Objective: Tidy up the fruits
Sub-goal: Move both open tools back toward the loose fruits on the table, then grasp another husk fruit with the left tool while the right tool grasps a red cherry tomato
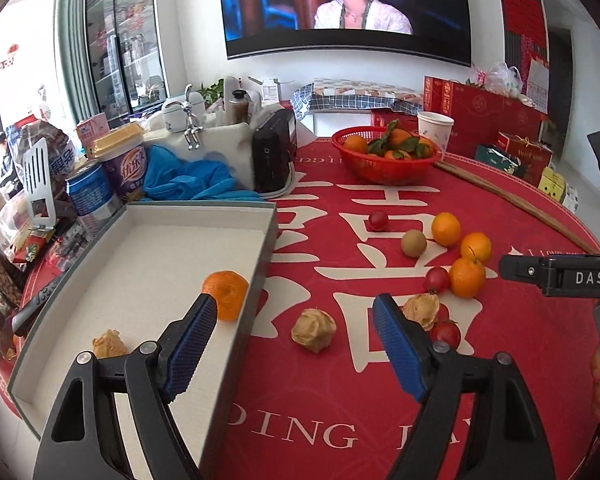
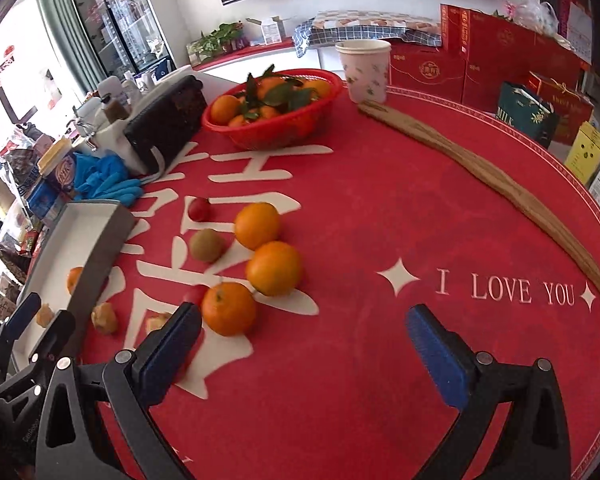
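Observation:
A grey box lid tray point(image 1: 148, 264) lies at the left of the red table and holds an orange point(image 1: 226, 294) and a papery husk fruit point(image 1: 109, 343). My left gripper point(image 1: 294, 316) is open and empty, straddling the tray's right wall, above another husk fruit point(image 1: 313, 330) on the cloth. Loose oranges point(image 1: 446, 229), a kiwi point(image 1: 413, 243) and small red fruits point(image 1: 378, 220) lie to the right. My right gripper point(image 2: 304, 322) is open and empty over bare cloth, right of the nearest orange point(image 2: 229, 309). The tray also shows in the right wrist view point(image 2: 96, 240).
A red basket of leafy oranges point(image 1: 386, 156) and a paper cup point(image 1: 435, 126) stand at the back. A long wooden stick point(image 2: 500, 188) lies along the right rim. Cans, cups, blue gloves point(image 1: 188, 178) and a black box point(image 1: 274, 156) crowd the left behind the tray.

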`<state>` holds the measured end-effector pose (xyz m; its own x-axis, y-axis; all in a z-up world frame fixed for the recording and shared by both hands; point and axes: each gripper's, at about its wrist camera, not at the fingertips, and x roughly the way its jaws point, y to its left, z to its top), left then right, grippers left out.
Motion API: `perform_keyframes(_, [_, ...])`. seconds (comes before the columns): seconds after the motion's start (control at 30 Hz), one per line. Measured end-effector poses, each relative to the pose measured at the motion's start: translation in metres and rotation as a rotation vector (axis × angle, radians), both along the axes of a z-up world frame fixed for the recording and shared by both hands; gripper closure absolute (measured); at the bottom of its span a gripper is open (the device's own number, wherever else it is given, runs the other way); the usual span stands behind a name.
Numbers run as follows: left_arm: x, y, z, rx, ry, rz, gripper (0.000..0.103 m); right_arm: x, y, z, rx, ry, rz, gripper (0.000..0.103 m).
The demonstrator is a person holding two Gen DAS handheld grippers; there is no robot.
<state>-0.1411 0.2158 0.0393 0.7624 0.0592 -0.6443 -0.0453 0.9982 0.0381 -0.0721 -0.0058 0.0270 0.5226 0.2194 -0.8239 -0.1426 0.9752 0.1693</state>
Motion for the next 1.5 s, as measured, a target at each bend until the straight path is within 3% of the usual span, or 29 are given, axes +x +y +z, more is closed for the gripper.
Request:
perform_keyframes(0.17, [0.003,-0.015,-0.01,0.019,0.029,-0.045,0.02,-0.003,-0.022,-0.019,-0.001,-0.004,-0.028,0.0])
perform_keyframes(0.23, [0.004,-0.018,-0.015,0.014,0.046,-0.064,0.02,-0.009,-0.026,-0.021,0.003,-0.052,-0.025,0.0])
perform_keyframes(0.33, [0.007,-0.022,-0.02,-0.007,0.078,-0.095,0.02,-0.009,-0.028,-0.019,0.023,-0.05,-0.026,0.0])
perform_keyframes(0.57, [0.019,-0.016,-0.03,-0.073,0.162,-0.109,0.02,-0.011,-0.002,-0.028,-0.193,-0.027,0.029,0.0])
perform_keyframes(0.67, [0.027,-0.018,-0.038,-0.061,0.218,-0.102,0.02,-0.012,-0.003,-0.028,-0.188,-0.027,0.035,0.0])
perform_keyframes(0.97, [0.045,-0.019,-0.039,-0.056,0.239,-0.071,0.021,-0.013,-0.003,-0.028,-0.194,-0.028,0.043,0.0])
perform_keyframes(1.1, [0.042,-0.017,-0.038,-0.059,0.237,-0.06,0.027,-0.013,-0.003,-0.028,-0.194,-0.029,0.045,0.0])
perform_keyframes(1.17, [0.042,-0.014,-0.037,-0.056,0.232,-0.041,0.036,-0.013,-0.003,-0.028,-0.194,-0.029,0.045,0.0])
perform_keyframes(1.23, [0.043,-0.01,-0.036,-0.05,0.226,-0.025,0.056,-0.013,-0.003,-0.028,-0.194,-0.029,0.045,0.0])
perform_keyframes(1.3, [0.043,-0.006,-0.035,-0.045,0.224,-0.01,0.064,-0.013,-0.003,-0.028,-0.194,-0.029,0.046,0.0])
perform_keyframes(1.5, [0.036,-0.004,-0.036,-0.016,0.198,0.027,0.067,-0.015,-0.001,-0.028,-0.187,-0.026,0.058,0.0])
